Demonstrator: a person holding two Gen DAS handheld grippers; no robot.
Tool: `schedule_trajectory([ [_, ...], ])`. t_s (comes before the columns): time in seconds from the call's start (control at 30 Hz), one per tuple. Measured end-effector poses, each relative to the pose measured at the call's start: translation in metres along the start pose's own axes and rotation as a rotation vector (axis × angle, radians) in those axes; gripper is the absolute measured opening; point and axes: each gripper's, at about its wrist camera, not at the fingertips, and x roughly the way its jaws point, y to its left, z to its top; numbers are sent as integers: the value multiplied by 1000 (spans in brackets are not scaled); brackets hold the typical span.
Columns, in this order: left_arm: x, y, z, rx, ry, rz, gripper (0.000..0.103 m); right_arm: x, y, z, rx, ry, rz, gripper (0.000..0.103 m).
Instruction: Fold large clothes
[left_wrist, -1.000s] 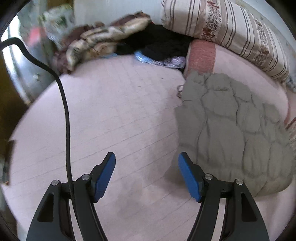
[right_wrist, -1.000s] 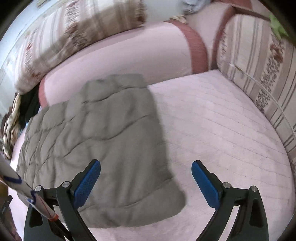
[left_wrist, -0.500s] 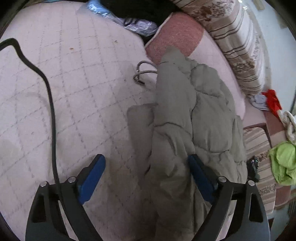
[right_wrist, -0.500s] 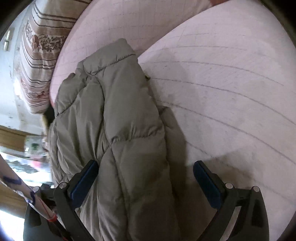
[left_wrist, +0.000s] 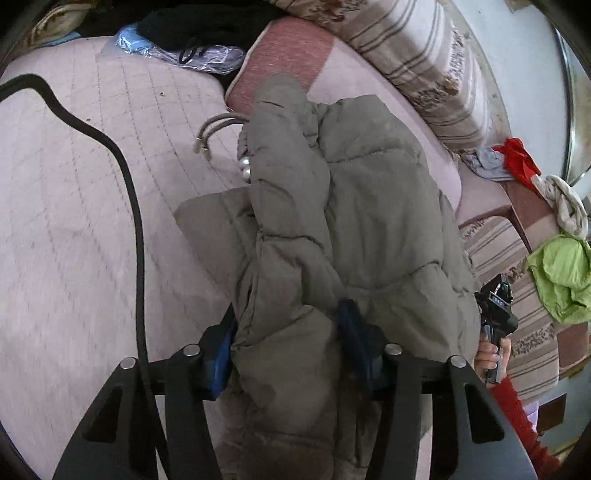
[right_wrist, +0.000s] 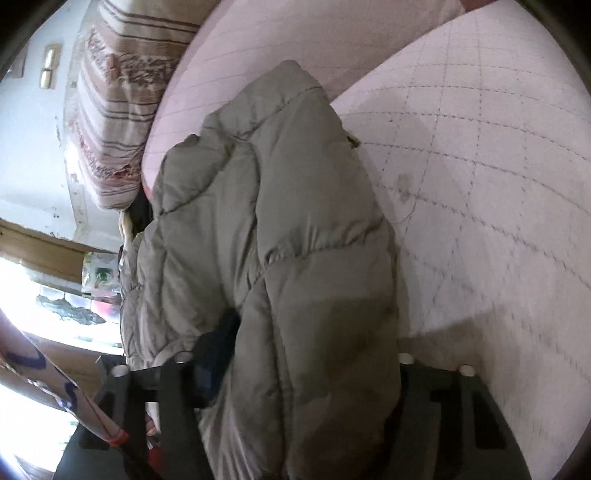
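Now both grippers are clamping the grey-green quilted puffer jacket (left_wrist: 354, 206), jaws just closing on it: left gripper (left_wrist: 291, 339), right gripper (right_wrist: 314, 354), bunched near the pink quilted mattress's (left_wrist: 74, 221) cushioned edge.

Close downward wrist views, jacket (left_wrist: 369, 206) shared

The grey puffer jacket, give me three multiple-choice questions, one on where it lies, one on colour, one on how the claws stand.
1. Where does the jacket lie?
A. on the pink quilted couch seat
B. on a wooden floor
C. on a hanger

2. What colour is the garment at the left wrist view's right edge?
A. black
B. lime green
C. white

3. How does the left claw stand?
A. open above the jacket
B. closed on the jacket
C. holding a cable

A: quilted seat surrounds it. B: bright green. B: padding bunches between its blue pads, jaws just closing.
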Motion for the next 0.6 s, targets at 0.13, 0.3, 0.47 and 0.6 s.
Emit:
schedule_trajectory([
  [0.13,-22,-4,-31,-8,34,1,47,-19,3,-26,-21,26,-20,56],
  [0.3,-40,-9,-65,12,49,84,48,-47,-7,-68,-32,24,-16,56],
  [0.47,-63,-9,-63,-55,-36,224,51,-63,-4,-82,-11,-95,-224,90],
  [0.6,-111,-4,-65,-115,-144,272,52,-99,26,-91,-25,-283,-384,90],
])
